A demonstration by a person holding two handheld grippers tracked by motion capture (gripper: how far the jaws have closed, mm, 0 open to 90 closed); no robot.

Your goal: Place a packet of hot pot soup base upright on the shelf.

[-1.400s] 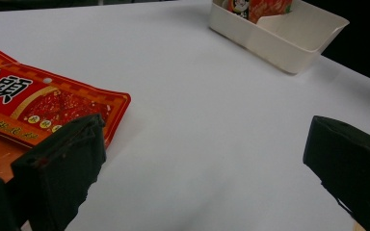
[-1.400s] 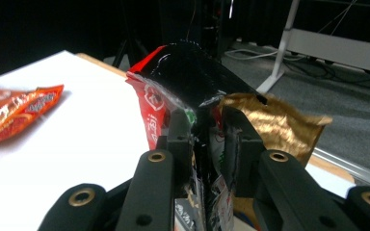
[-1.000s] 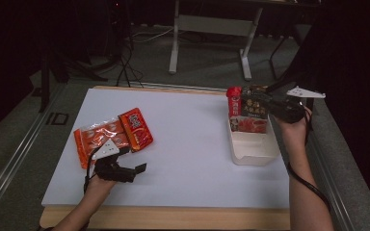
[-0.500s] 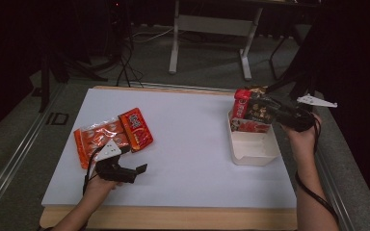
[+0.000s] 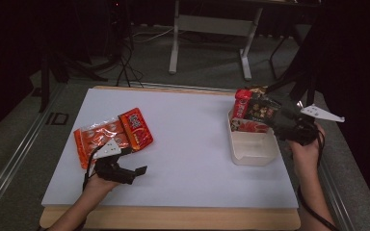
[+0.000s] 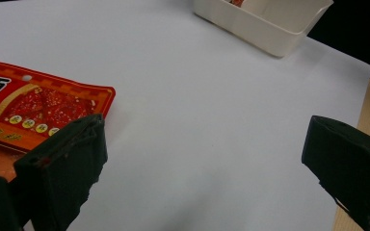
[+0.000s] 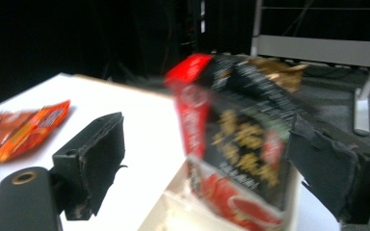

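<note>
Right gripper [image 5: 270,113]: at the right of the high view, over the far end of the white bin [image 5: 250,147], held by a hand [image 5: 306,149] coming up from the lower right; grey three-cornered plate sticking out to the right.
Right jaws: apart, just been opening; in the right gripper view one jaw at lower left, the other at the right edge, with the black-and-red snack packet [image 7: 236,149] between them; right jaw close against the packet's edge, contact not certain because of blur; left jaw well clear of it.
Black-and-red snack packet: standing upright in the far end of the white bin, right of centre in the high view, top poking above the rim; a gold-topped packet [image 7: 279,72] just behind it.
White bin: on the right part of the white table [image 5: 192,144], near end bare.
Left gripper [image 5: 137,171]: lower left of the high view, low over the table, in a hand [image 5: 99,180] entering from the bottom edge.
Left jaws: wide apart, nothing between them but bare table in the left gripper view.
Orange snack packets [image 5: 99,139]: flat on the table at centre left, just beyond the left gripper.
Red snack packet [image 6: 33,108]: lying partly on the orange ones; in the left gripper view at the left edge, just beside the left jaw.
</note>
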